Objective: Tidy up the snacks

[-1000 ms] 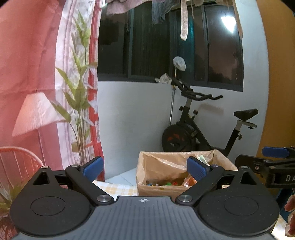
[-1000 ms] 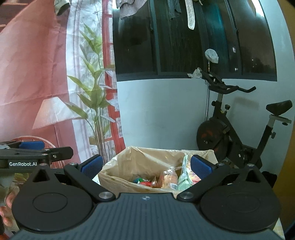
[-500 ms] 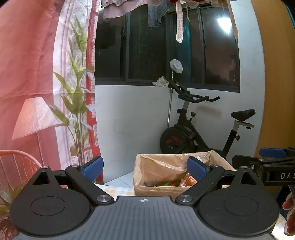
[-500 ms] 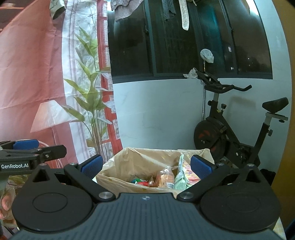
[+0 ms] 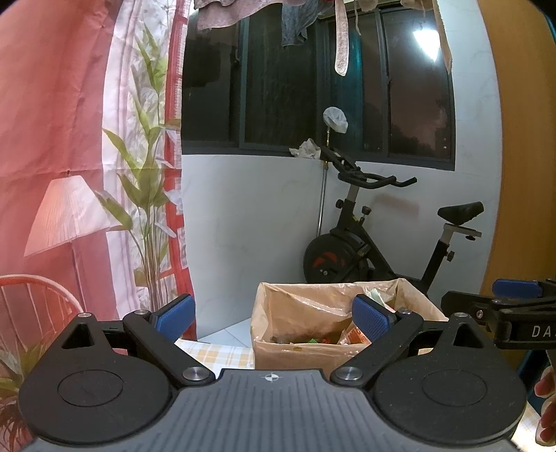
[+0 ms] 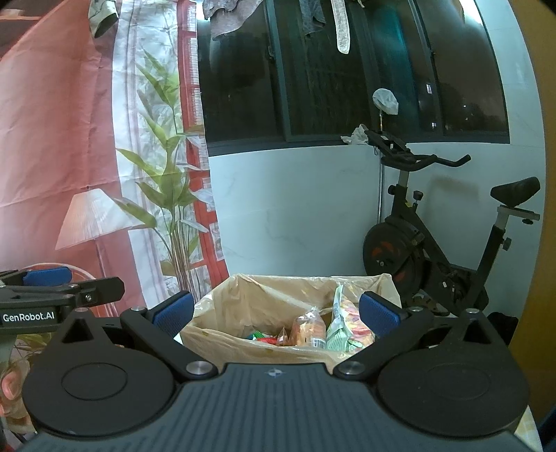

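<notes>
Holding both jaws wide, gripping nothing: left gripper (image 5: 272, 314), right gripper (image 6: 277, 310), side by side, levelled forward, hovering over table (image 5: 222, 351). Cardboard box (image 6: 243, 342) sitting just ahead at 12 o'clock, plastic-lined, snack packets (image 6: 338, 325) standing inside toward 1 o'clock. Judging task barely under way: packets sitting loose in box, none being lifted or sorted. Beyond, exercise bike (image 6: 431, 243) standing against wall at 2 o'clock.

Home: exercise bike (image 5: 378, 240), hanging laundry (image 5: 222, 14), printed curtain (image 5: 87, 139).
</notes>
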Available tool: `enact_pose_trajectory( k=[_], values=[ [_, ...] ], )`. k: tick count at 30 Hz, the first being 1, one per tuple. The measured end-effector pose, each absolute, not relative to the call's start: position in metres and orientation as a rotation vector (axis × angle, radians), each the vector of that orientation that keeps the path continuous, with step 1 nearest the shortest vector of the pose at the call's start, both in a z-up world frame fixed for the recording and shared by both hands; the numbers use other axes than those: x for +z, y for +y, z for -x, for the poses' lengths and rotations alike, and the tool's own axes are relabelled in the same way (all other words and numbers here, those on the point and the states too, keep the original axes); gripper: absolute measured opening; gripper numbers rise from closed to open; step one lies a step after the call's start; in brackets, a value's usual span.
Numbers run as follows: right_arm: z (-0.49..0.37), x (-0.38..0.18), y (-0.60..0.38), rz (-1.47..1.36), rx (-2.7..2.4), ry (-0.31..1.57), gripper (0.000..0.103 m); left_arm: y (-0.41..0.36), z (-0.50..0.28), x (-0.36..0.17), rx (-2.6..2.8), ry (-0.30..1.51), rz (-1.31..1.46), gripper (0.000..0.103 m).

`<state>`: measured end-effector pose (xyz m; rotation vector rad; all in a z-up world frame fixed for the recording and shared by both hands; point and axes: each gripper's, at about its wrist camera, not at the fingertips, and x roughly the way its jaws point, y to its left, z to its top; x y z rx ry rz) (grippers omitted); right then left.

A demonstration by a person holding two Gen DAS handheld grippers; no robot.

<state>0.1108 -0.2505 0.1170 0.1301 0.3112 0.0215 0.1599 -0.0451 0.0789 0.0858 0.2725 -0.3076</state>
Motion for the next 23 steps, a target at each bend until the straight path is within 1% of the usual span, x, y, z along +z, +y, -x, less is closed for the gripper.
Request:
enact_pose_trajectory(
  k=[23],
  values=[
    [-0.1054,0.1153,-0.2526,-0.132,0.018,0.313,0.103,-0.0417,-0.1588,0.077,-0.316,0.269,-0.077,0.098]
  ],
)
